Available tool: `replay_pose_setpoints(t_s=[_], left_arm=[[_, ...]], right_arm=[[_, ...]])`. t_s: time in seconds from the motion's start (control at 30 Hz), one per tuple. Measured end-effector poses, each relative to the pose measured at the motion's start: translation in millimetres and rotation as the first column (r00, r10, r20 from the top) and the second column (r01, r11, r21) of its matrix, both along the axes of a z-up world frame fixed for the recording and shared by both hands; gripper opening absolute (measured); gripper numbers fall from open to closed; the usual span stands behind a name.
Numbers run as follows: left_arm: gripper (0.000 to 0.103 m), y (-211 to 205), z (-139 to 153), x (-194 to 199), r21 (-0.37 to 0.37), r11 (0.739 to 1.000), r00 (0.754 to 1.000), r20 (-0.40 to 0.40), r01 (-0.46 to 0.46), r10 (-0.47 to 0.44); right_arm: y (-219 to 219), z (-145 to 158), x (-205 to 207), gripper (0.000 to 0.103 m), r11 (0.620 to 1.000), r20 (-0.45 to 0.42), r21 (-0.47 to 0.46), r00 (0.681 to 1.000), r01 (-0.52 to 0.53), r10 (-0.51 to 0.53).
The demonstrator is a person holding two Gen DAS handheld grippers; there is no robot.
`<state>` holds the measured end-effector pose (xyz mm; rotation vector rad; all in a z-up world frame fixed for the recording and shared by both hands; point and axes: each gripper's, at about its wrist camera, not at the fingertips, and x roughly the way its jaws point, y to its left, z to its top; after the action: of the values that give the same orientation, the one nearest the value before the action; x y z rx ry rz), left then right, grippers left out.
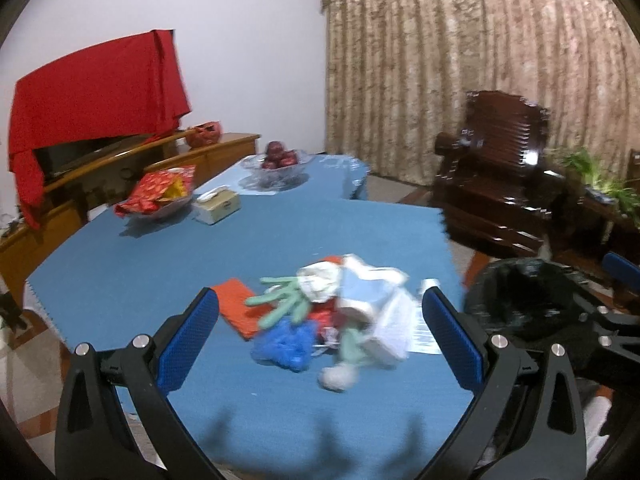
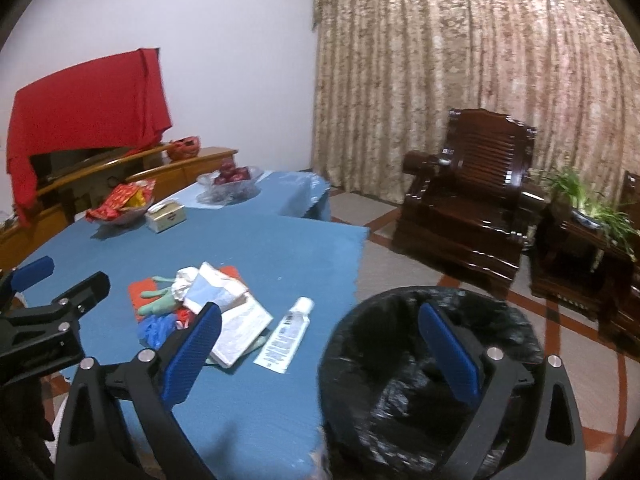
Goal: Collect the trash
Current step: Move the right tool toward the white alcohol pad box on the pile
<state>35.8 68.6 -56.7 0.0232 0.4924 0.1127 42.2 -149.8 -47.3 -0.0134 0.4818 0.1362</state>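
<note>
I see the trash pile [image 1: 332, 312] lying on the blue tablecloth [image 1: 160, 264], near the table edge that faces the black-lined bin [image 2: 432, 368]. In the pile: a green glove [image 1: 280, 304], crumpled white paper [image 1: 320, 284], a blue wad [image 1: 284, 344], a red sheet [image 1: 238, 304]. A white tube [image 2: 286, 334] lies flat on the cloth between pile and bin, beside a white packet [image 2: 240, 328]. My left gripper [image 1: 320, 344] hangs above the pile, jaws spread wide, holding nothing. My right gripper [image 2: 320, 348] hangs over the bin's rim, jaws spread, empty. Beyond the pile sit a tissue box [image 1: 218, 204], a snack bowl [image 1: 160, 196] and a bowl of apples [image 1: 278, 164].
</note>
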Motion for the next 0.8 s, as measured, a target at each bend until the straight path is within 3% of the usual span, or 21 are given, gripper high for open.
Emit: replay_pose_setpoints(t_s=[0.27, 0.5, 0.8], left_arm=[[0.098, 43.1, -25.1, 28.3, -0.022, 0.997, 0.996, -0.039, -0.076, 0.075], [0.098, 62.4, -46.1, 47.6, -0.032, 0.995, 0.992, -0.094, -0.091, 0.088], [0.098, 74.7, -63.3, 56.3, -0.019, 0.993, 0.987, -0.115, -0.112, 0.109]], right_arm=[[32.6, -36.7, 41.0, 0.082, 0.998, -0.077, 0.008, 0.995, -0.057, 0.057], [65.3, -78.3, 68.1, 0.082, 0.996, -0.197, 0.021, 0.976, -0.085, 0.087], [88.0, -101.5, 91.2, 0.082, 0.995, -0.26, 0.036, 0.96, -0.097, 0.103]])
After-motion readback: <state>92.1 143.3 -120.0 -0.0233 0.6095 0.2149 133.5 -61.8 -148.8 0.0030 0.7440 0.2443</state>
